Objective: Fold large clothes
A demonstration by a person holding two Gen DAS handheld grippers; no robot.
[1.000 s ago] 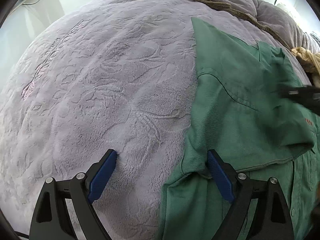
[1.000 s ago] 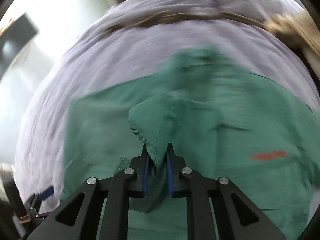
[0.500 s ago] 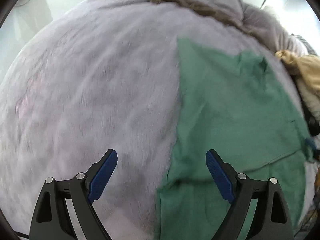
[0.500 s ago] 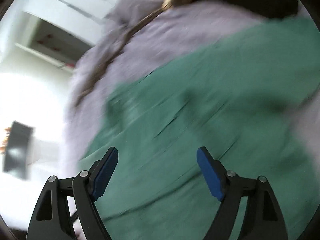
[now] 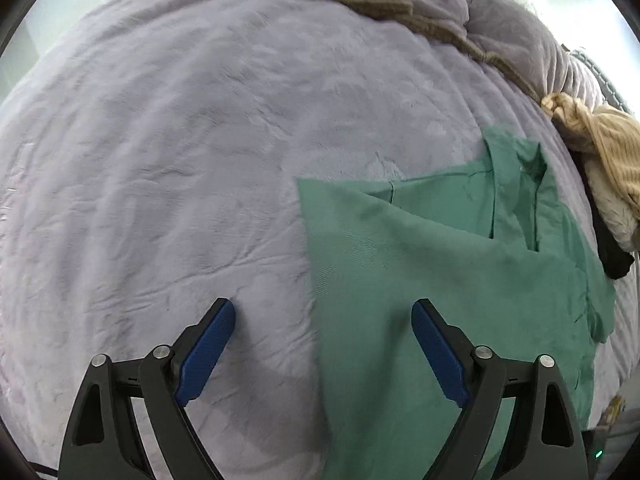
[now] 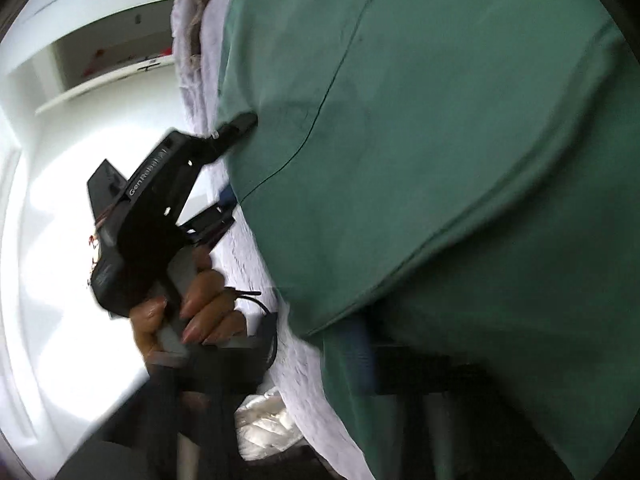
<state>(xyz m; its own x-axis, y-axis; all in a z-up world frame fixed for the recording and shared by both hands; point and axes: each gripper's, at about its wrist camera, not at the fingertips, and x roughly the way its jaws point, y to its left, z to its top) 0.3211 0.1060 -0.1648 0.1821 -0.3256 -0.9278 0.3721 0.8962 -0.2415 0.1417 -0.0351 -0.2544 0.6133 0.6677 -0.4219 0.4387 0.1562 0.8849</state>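
We are straddling the green shirt's left edge with the left gripper [image 5: 322, 308]

Its jaws are standing apart and have just been closing, one finger hanging over the lavender blanket [image 5: 168, 168], the other over the green shirt [image 5: 440, 264], whose straight edge is running between them; outward from there the shirt is stretching lengthwise away from us, its collar end pointing to the blanket's far right edge beside a beige knit [image 5: 612, 148], so this hand is sitting nearer that edge, while the right gripper [image 6: 360, 356] is lying pressed together at the shirt's other side, half buried under cloth, and we are not seeing whether it is pinching any
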